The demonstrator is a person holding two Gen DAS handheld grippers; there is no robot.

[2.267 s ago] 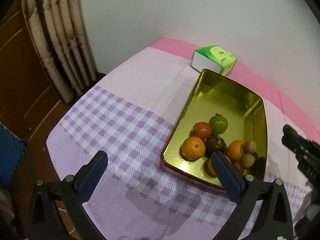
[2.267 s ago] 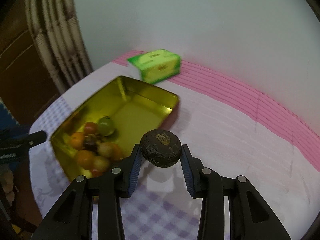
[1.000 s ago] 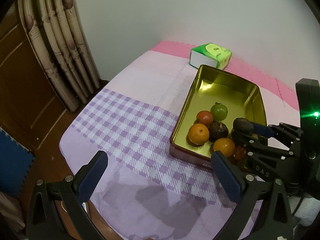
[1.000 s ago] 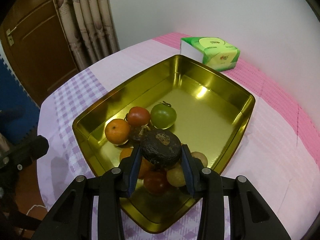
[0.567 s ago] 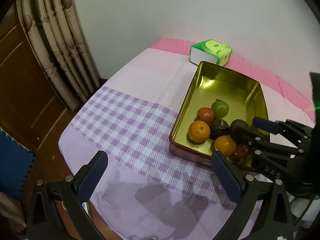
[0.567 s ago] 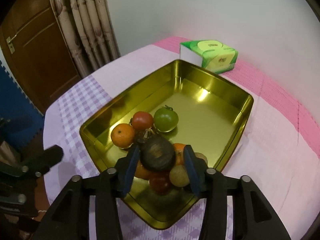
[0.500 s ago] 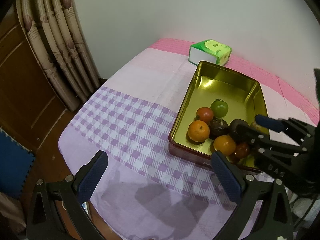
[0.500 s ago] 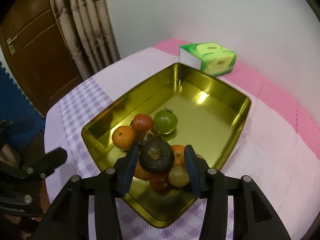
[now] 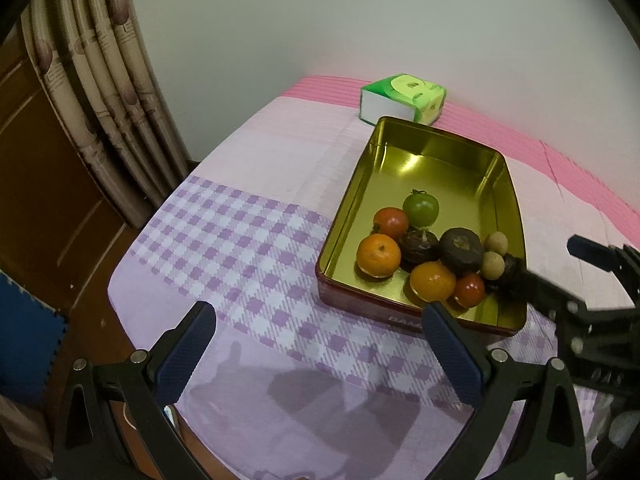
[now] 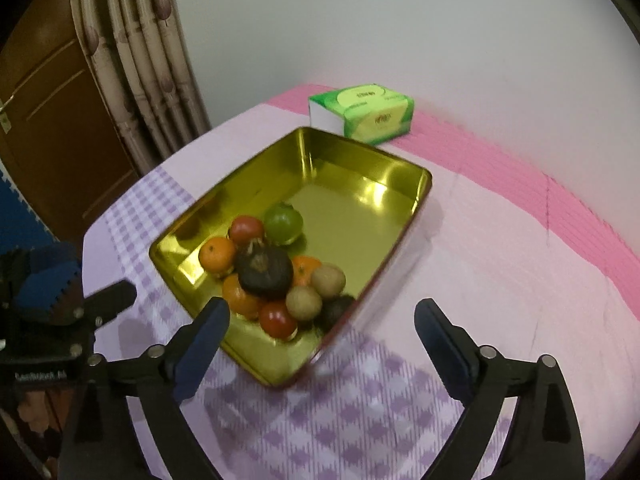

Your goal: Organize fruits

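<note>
Right wrist: wrinkled dark round fruit (image 10: 263, 271) atop pile, glossy gold tin (image 10: 362, 188).

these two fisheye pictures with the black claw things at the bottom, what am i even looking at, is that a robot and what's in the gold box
No robot here: a person holds a hand-held gripper in each hand, and a small wide-angle camera on each one looks forward along its two fingers. One picture comes from the left hand-held gripper, the other from the right hand-held gripper. The black arms with blue pads are the fingers. Each view also catches the other tool at its edge.

Both look at a table under a pink and purple checked cloth. On it sits a gold tin with fruit piled at its near end: oranges, red and green tomatoes, small brown round fruits, and a dark round fruit on top of the pile. Behind the tin is a green tissue pack.

Both grippers are open and hold nothing.
</note>
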